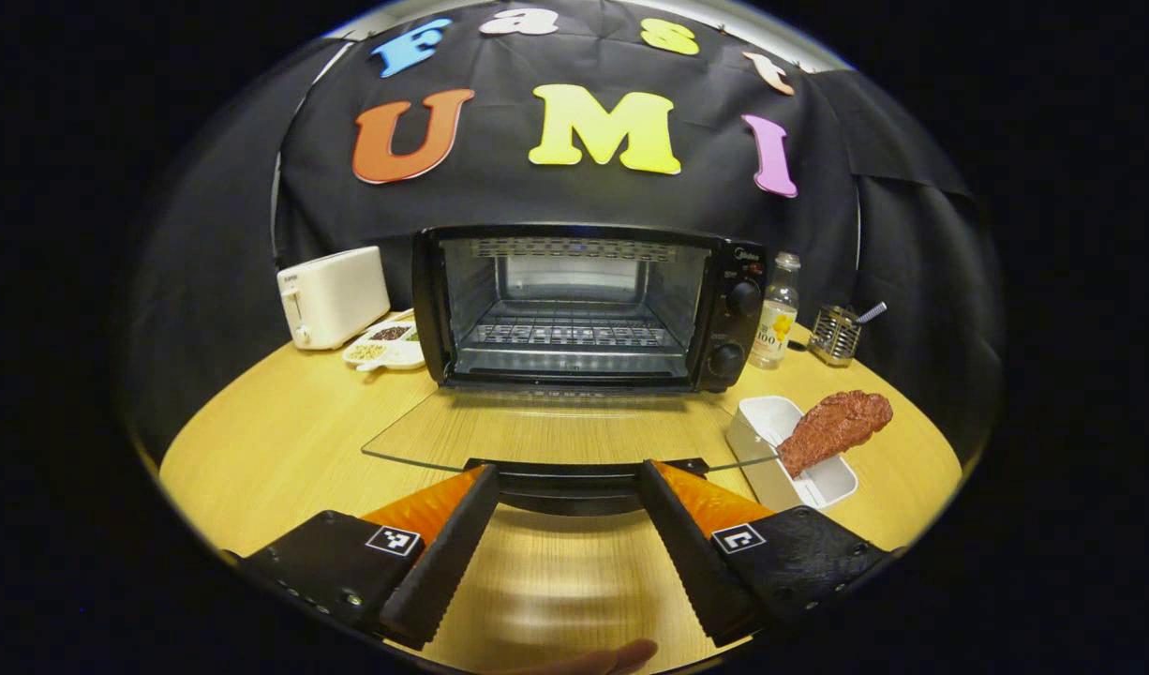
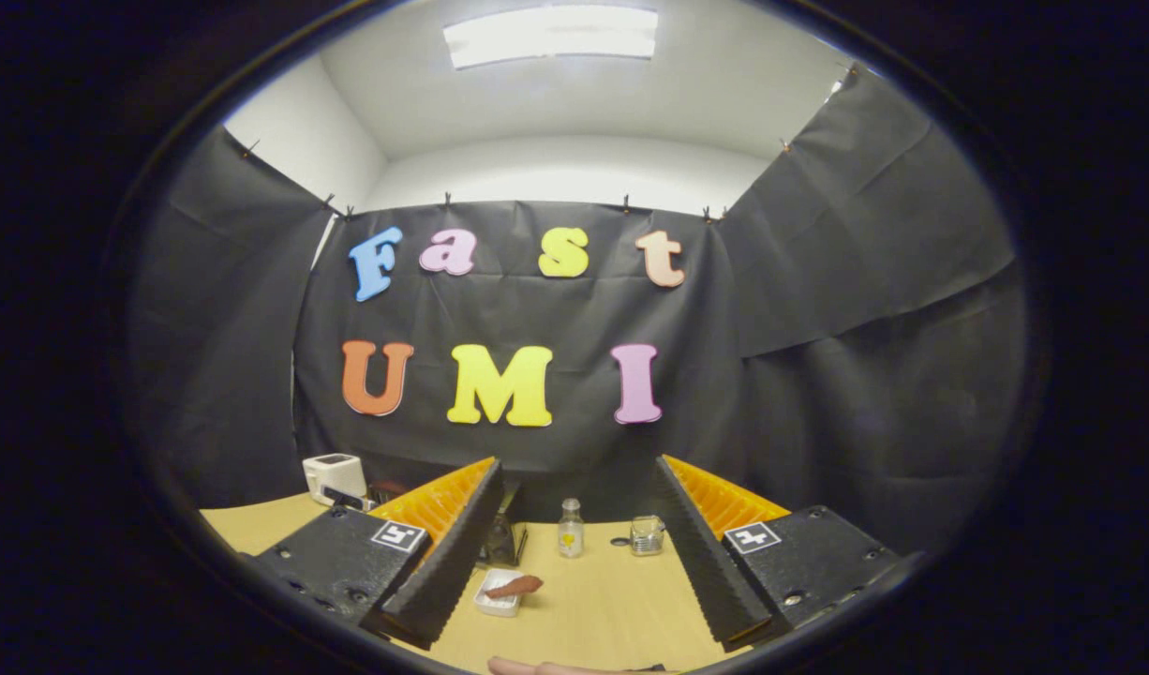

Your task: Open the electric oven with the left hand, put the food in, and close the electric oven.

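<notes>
With the oven [image 1: 584,305] door [image 1: 546,431] down, the spread, empty right gripper [image 2: 574,562] (left gripper [image 1: 565,544] likewise) could knock the food [image 1: 832,429] off its dish [image 1: 795,450].

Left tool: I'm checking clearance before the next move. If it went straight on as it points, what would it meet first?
Probably the dark handle of the open glass door, lying between the open left tool fingers; beyond it, the oven cavity. Depth is uncertain.

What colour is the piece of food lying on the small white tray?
Reddish brown piece of food, resting across the small white rectangular tray; clearest in the left gripper view.
</notes>
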Demonstrator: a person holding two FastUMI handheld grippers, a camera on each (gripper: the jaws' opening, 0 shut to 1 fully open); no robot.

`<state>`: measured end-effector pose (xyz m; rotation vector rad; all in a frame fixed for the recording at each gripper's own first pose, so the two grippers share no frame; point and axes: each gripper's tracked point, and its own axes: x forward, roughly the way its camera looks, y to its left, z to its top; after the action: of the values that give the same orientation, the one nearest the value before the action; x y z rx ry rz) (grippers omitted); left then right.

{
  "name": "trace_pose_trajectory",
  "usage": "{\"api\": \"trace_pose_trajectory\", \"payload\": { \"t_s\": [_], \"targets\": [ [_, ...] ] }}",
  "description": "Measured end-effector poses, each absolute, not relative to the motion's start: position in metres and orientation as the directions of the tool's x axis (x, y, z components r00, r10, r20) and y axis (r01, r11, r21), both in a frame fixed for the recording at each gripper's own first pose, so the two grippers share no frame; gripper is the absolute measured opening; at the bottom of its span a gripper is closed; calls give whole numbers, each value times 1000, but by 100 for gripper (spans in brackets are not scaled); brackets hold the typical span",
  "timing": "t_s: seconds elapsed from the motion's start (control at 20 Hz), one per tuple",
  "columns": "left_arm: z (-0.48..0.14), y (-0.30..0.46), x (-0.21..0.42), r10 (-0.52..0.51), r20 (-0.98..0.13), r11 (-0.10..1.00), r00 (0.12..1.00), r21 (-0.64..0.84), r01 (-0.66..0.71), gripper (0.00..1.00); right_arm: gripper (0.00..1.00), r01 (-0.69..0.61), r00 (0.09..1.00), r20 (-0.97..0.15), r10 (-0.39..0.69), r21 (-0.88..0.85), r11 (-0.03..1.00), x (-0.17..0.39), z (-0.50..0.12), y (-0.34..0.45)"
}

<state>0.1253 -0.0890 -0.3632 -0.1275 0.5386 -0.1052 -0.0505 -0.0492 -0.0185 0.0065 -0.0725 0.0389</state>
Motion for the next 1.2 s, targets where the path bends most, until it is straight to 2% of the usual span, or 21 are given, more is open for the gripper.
{"api": "trace_pose_trajectory", "payload": {
  "t_s": [0.15,0.4,0.5,0.75,0.85,1.05,1.2],
  "targets": [
    [-364,-90,127,-131,-492,988,861,-132,75,96,100,-102,994,32,102,18,995,-50,-31,-34],
    [-400,-94,111,-134,-596,990,791,-110,84,96,100,-103,995,-11,103,17,995,-37,-46,-33],
    [-394,-93,117,-132,-557,991,820,-96,94,97,100,-101,994,-34,102,18,995,-31,-54,-32],
    [-386,-91,106,-122,-576,992,809,-105,75,96,100,-108,990,-89,109,8,994,-10,-72,-27],
    [-362,-88,101,-119,-540,992,833,-96,79,96,100,-115,987,-113,113,-5,993,2,-84,-26],
    [-290,-89,90,-163,-396,984,904,-139,116,96,100,-102,983,-153,98,-21,995,29,-100,-34],
    [-231,-76,80,-140,-287,987,948,-120,110,96,100,-102,976,-194,95,-28,994,54,-117,-38]
  ]
}}
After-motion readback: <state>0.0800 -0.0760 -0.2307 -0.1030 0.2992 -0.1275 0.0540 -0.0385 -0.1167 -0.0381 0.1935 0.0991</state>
